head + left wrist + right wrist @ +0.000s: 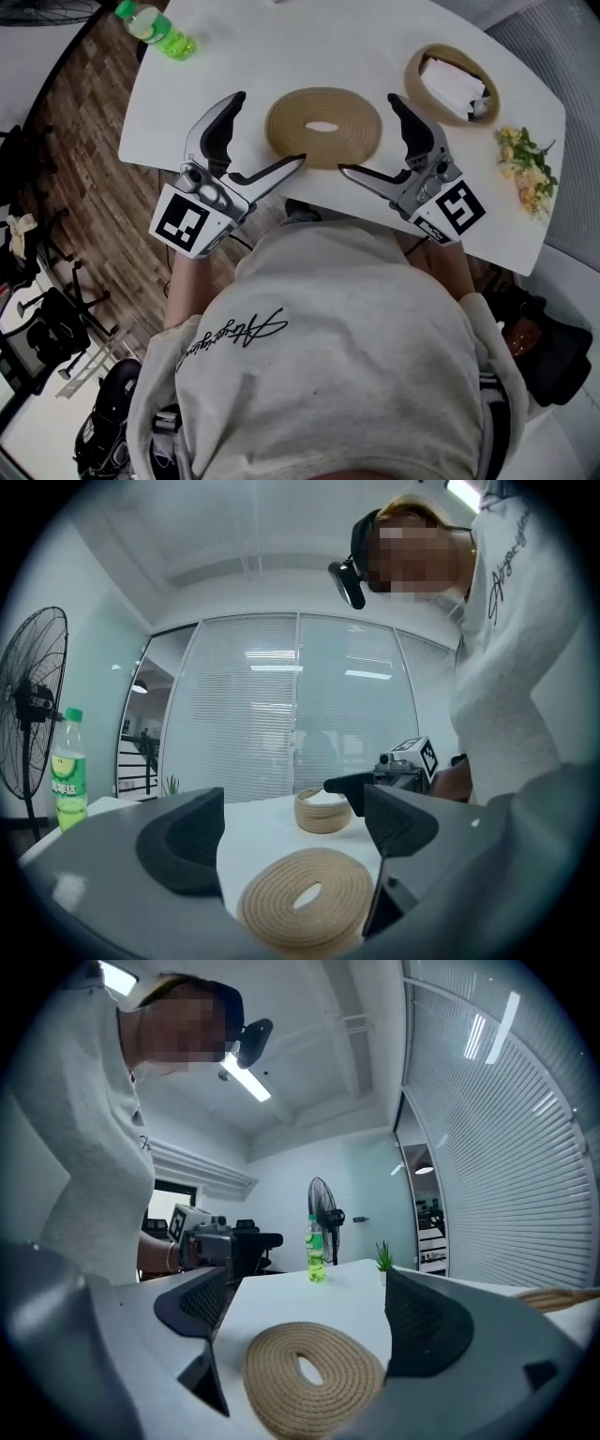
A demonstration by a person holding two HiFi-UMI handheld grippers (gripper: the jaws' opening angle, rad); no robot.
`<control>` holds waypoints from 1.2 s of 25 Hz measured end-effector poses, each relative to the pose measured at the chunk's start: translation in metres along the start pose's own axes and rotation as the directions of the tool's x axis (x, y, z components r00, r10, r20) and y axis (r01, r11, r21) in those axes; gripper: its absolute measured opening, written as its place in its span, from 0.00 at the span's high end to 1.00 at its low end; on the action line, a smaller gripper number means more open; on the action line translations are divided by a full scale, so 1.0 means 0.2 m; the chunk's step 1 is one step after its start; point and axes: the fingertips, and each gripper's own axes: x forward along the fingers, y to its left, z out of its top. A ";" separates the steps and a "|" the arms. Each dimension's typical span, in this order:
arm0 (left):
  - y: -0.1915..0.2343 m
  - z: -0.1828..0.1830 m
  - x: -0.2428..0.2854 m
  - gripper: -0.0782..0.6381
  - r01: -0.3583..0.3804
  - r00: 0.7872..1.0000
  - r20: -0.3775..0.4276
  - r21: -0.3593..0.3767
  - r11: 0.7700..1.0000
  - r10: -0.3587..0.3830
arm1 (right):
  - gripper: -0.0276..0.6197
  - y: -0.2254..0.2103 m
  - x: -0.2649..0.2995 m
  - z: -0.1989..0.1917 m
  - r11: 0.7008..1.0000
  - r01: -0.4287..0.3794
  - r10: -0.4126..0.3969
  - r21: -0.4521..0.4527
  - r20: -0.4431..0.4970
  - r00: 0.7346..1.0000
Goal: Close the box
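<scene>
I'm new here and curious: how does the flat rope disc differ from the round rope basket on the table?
The rope disc lies flat, a coil with a central hole; the rope basket has upright walls and is open on top. The disc is bare; the basket holds something white. The disc lies between the left gripper and the right gripper; the basket sits off to their right. Both are round tan rope.

An office, it seems: glass partition walls [300, 705] with slatted blinds, a ceiling strip light [246, 1077], a pedestal fan [33, 705], a white worktop [281, 47], and a black wheeled chair [42, 323] on wood-look floor [84, 103].
</scene>
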 end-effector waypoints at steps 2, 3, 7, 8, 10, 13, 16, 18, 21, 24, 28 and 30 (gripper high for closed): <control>-0.01 -0.05 0.00 0.26 0.024 0.999 -0.028 0.012 1.000 -0.024 | 0.15 0.00 0.01 -0.05 0.999 -0.038 0.037 -0.012 -0.032 0.999; -0.02 -0.07 0.00 0.25 0.040 0.998 -0.047 0.010 0.999 -0.040 | 0.15 -0.01 0.01 -0.08 0.998 -0.054 0.053 -0.015 -0.049 0.997; -0.05 -0.16 0.01 0.24 0.100 0.989 -0.105 -0.015 0.995 -0.101 | 0.13 -0.01 0.04 -0.21 0.994 -0.105 0.100 -0.029 -0.136 0.986; -0.05 -0.18 0.00 0.24 0.107 0.987 -0.115 -0.023 0.994 -0.109 | 0.13 -0.01 0.04 -0.24 0.994 -0.110 0.105 -0.026 -0.154 0.983; -0.06 -0.24 0.00 0.24 0.127 0.981 -0.144 -0.040 0.991 -0.131 | 0.13 -0.02 0.05 -0.29 0.993 -0.113 0.107 -0.025 -0.185 0.977; -0.05 -0.33 -0.01 0.22 0.153 0.970 -0.184 -0.061 0.986 -0.162 | 0.13 -0.03 0.05 -0.35 0.992 -0.122 0.110 -0.038 -0.233 0.966; -0.03 -0.38 -0.02 0.21 0.147 0.966 -0.206 -0.068 0.987 -0.158 | 0.12 -0.04 0.04 -0.40 0.990 -0.138 0.122 -0.041 -0.269 0.955; 0.00 -0.43 -0.03 0.21 0.142 0.956 -0.252 -0.048 0.989 -0.150 | 0.11 -0.05 0.03 -0.43 0.988 -0.149 0.129 -0.044 -0.302 0.945; 0.01 -0.49 -0.04 0.20 0.153 0.942 -0.298 -0.033 0.988 -0.156 | 0.10 -0.08 0.02 -0.48 0.986 -0.156 0.127 -0.055 -0.351 0.928; 0.01 -0.52 -0.04 0.20 0.174 0.934 -0.311 -0.038 0.984 -0.177 | 0.09 -0.08 0.02 -0.55 0.981 -0.178 0.136 -0.073 -0.393 0.909; 0.03 -0.62 -0.04 0.19 0.180 0.909 -0.377 -0.035 0.983 -0.180 | 0.09 -0.08 0.01 -0.62 0.976 -0.197 0.137 -0.090 -0.448 0.884; 0.03 -0.67 -0.04 0.19 0.191 0.896 -0.404 -0.024 0.981 -0.184 | 0.09 -0.10 0.01 -0.65 0.977 -0.194 0.132 -0.088 -0.461 0.877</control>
